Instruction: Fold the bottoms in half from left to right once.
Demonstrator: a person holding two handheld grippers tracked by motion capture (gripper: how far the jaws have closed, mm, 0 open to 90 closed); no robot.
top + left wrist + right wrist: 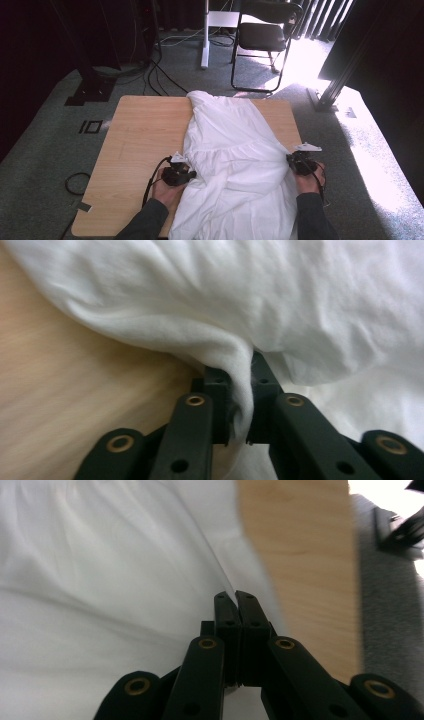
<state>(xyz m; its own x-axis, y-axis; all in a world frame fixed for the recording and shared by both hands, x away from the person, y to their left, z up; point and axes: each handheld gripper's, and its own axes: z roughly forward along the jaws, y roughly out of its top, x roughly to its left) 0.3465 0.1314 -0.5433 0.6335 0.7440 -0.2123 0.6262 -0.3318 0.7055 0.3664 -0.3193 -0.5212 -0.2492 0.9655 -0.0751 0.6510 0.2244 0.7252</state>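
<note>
White dress [235, 150] pinched by both claws.

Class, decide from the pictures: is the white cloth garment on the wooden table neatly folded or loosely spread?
Loosely spread. The white cloth garment lies rumpled along the wooden table, its near end hanging over the edge, no flat folds.

No writing or labels can be read anywhere.
</note>
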